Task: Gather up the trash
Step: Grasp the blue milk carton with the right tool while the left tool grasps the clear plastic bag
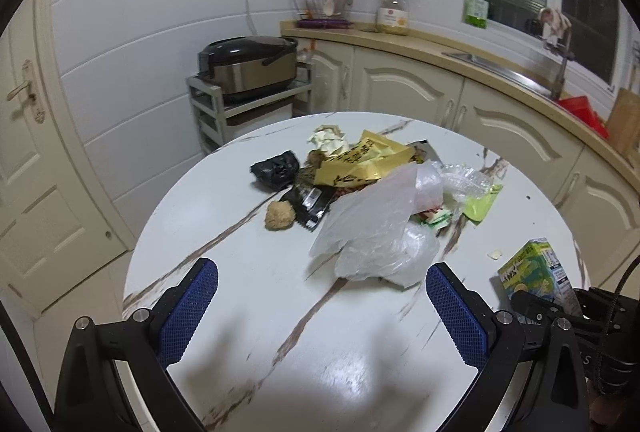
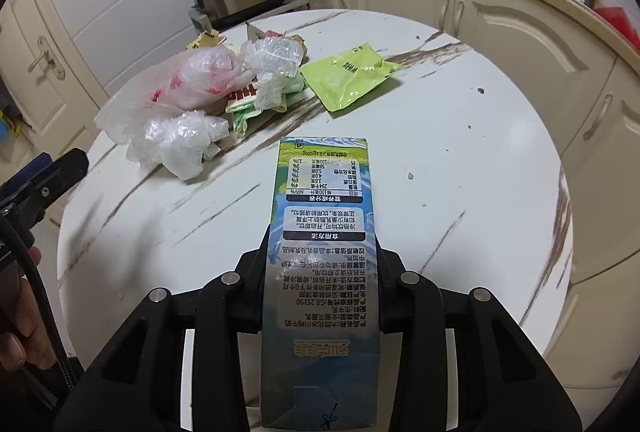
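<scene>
A blue-green milk carton (image 2: pixel 322 216) lies lengthwise between the black fingers of my right gripper (image 2: pixel 323 252), which is shut on its sides; the carton (image 1: pixel 536 272) also shows at the right in the left wrist view. My left gripper (image 1: pixel 322 306) hangs open over the white marble table (image 1: pixel 248 332), its blue pads (image 1: pixel 192 312) empty. Just beyond it lies a clear plastic bag (image 1: pixel 380 228), part of a trash pile with a yellow wrapper (image 1: pixel 364 160), a black bag (image 1: pixel 276 168), a brown lump (image 1: pixel 280 216) and a green pouch (image 2: pixel 348 76).
A rice cooker (image 1: pixel 248 68) sits on a grey shelf cart behind the round table. Cream cabinets (image 1: pixel 404 88) and a counter with a sink (image 1: pixel 492 66) curve along the back and right. A door (image 1: pixel 36 160) stands at the left. Crumbs (image 2: pixel 410 175) dot the table.
</scene>
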Demonstrator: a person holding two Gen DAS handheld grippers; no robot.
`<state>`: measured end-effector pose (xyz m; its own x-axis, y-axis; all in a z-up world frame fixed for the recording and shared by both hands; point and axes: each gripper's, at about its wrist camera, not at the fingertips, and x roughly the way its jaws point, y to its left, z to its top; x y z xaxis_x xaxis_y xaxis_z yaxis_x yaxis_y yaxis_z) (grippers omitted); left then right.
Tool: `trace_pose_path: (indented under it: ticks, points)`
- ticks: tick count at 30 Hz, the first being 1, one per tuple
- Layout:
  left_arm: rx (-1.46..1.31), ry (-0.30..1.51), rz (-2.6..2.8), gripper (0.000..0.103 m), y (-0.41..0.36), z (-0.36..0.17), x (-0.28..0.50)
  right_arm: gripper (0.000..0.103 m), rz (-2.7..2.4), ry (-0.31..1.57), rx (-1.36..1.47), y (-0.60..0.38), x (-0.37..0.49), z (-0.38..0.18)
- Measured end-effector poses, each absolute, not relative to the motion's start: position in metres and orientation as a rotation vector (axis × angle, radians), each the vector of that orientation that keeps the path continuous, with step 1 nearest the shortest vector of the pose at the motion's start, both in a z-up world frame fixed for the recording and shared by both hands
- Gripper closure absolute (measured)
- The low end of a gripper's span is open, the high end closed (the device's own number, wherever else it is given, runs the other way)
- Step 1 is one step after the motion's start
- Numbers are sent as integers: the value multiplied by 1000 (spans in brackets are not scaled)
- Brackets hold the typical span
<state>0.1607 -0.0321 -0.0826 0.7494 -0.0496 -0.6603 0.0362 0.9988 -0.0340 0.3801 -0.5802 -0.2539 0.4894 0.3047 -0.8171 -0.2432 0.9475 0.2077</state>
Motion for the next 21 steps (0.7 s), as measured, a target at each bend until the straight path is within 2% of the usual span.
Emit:
trace_pose_path:
  ticks: [4, 17, 19, 21]
  points:
    - [-12, 729, -141, 1, -30, -84, 174, 67, 272, 984, 108, -585, 377, -245]
    - [-110, 914, -150, 1, -22, -123, 217, 67, 144, 1003, 157, -599, 371, -244]
    - [-138, 926, -138, 6, -22, -126, 223, 67, 160, 997, 149, -604, 375, -243]
    - [-166, 916, -140, 24, -25, -126, 224, 67, 179, 990, 143, -607, 379, -242]
